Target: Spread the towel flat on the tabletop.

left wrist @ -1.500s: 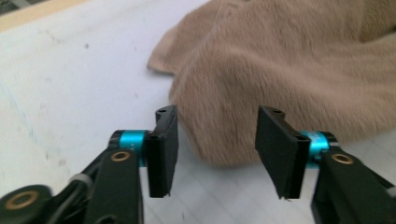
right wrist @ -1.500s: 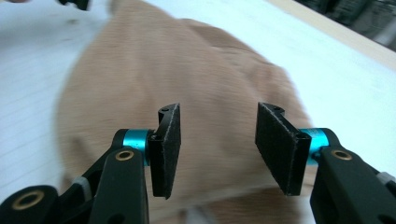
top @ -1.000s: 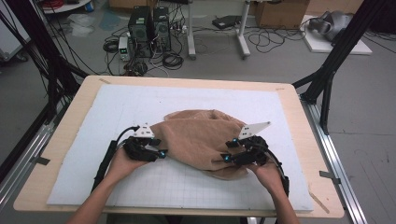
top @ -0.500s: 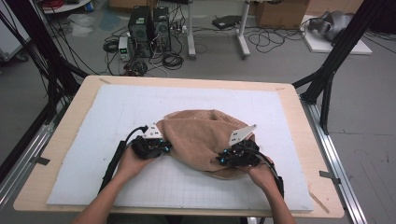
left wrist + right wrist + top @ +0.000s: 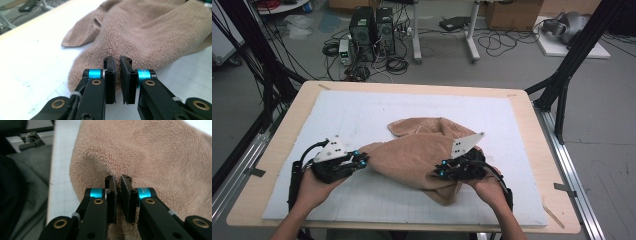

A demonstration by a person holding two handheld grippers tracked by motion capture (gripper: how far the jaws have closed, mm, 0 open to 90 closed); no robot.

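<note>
A tan terry towel (image 5: 422,150) lies crumpled on the white mat (image 5: 362,115), drawn out sideways between my two grippers. At the towel's left end my left gripper (image 5: 360,161) is shut on its edge; in the left gripper view the jaws pinch the towel (image 5: 140,35) at the gripper (image 5: 117,65). My right gripper (image 5: 441,173) holds the towel's front right part, above a fold that hangs toward the front edge. The right gripper view has the gripper (image 5: 117,182) shut on a pinch of towel (image 5: 150,152). A loose flap lies at the towel's back.
The mat covers a wooden table (image 5: 282,145) with a bare rim all round. Black frame legs (image 5: 562,75) stand at the right, more at the left. Computers and cables (image 5: 372,35) sit on the floor beyond the far edge.
My left gripper has pulled to the left with the towel's edge, and the right has shifted a little left and nearer. The towel is stretched wider and lies flatter.
</note>
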